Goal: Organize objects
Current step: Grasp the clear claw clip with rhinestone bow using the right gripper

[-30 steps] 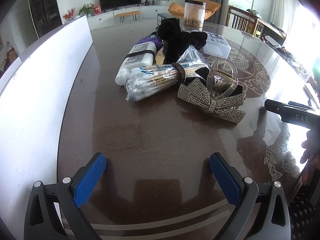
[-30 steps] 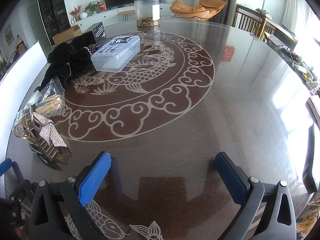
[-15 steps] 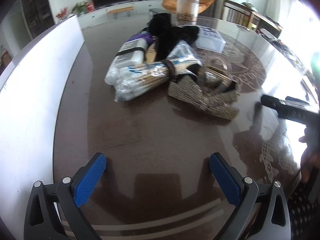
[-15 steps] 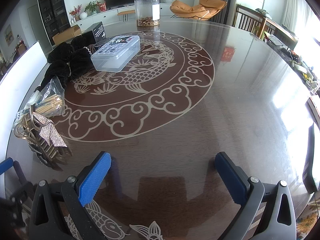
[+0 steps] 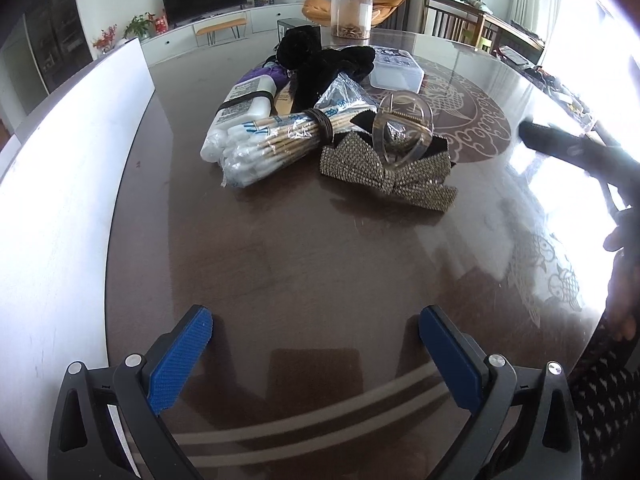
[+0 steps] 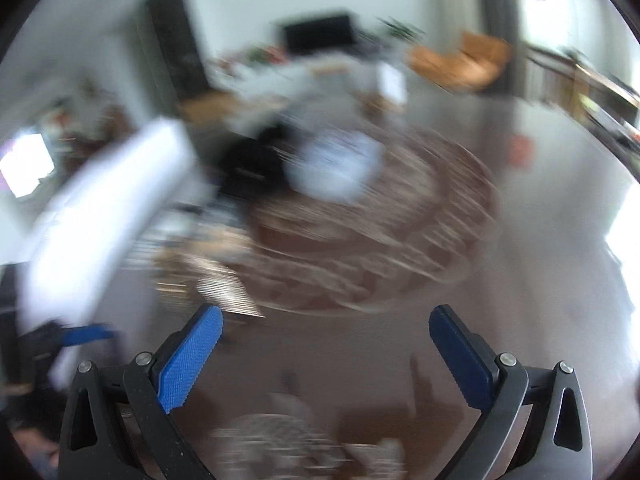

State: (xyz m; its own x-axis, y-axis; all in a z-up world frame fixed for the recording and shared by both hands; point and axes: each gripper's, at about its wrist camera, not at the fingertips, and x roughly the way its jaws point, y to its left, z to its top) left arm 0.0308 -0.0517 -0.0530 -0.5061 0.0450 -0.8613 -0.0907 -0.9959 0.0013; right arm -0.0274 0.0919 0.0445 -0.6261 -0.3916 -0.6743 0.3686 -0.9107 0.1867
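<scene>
Through the left wrist camera I am seeing my left gripper [image 5: 316, 332] hovering low over the dark table [image 5: 280, 264], its blue pads [image 5: 180, 360] spread wide with nothing between them. The pile I am sorting is lying ahead, well apart from the fingers. Nearest is a rhinestone bow [image 5: 384, 168], and a clear hair claw [image 5: 402, 128] is sitting on top of it. Just left of the bow, touching it, a bag of cotton swabs [image 5: 276, 144] is lying on its side, banded around the middle. Behind the swabs a white tube [image 5: 240, 112] is lying with a dark band across it. Black scrunchies [image 5: 320, 64] are heaped at the back of the pile, with something purple [image 5: 264, 72] peeking out beside them. A clear box [image 5: 396, 70] is resting to the right of the scrunchies, and a tall clear jar [image 5: 351, 12] is standing farther back. A white board [image 5: 60, 184] is running along the table's left edge. At the right edge, the dark body of my right gripper [image 5: 576, 148] is coming into view, with a hand [image 5: 624, 272] below it.

Through the right wrist camera everything beyond the tool is smeared by motion blur. My right gripper [image 6: 324, 344] is showing sharp, pads [image 6: 188, 364] wide apart and holding nothing. I am making out only a pale blur where the box [image 6: 336, 164] is, a black blur [image 6: 252, 164] left of it, and the white board [image 6: 104, 208].
</scene>
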